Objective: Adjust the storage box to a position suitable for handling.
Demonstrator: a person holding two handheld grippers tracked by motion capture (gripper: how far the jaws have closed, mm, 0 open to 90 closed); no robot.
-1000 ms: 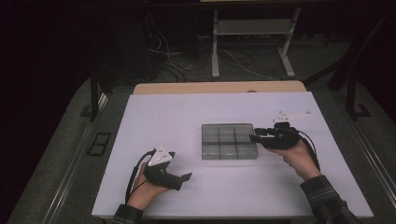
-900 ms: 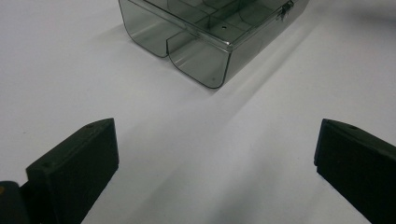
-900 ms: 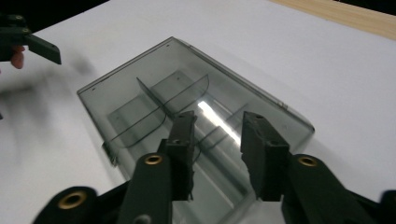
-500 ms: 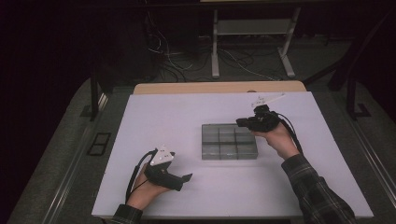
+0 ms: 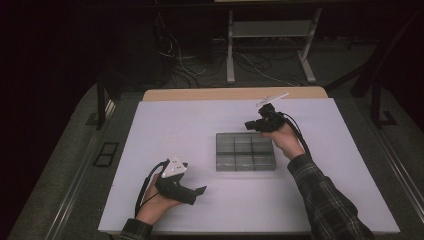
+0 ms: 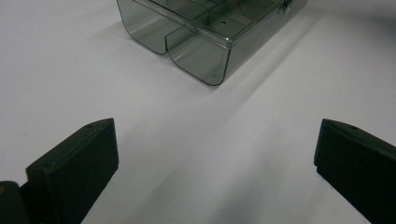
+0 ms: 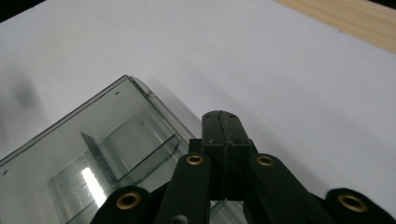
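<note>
While left gripper (image 5: 200, 190) rests low, jaws wide | right gripper (image 5: 248, 125) clenched empty over box (image 5: 245, 151) far edge

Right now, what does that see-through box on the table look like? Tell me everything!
The box is smoky grey clear plastic, with rounded corners. Thin walls inside split it into small compartments, three across in the high view, and none seems to hold anything. It lies flat near the middle of the white table, its clear lid looking closed. The right gripper, jaws shut with nothing between them, is at its far right corner; whether it touches the box is hard to tell. The left gripper stands open, well away from it.
</note>
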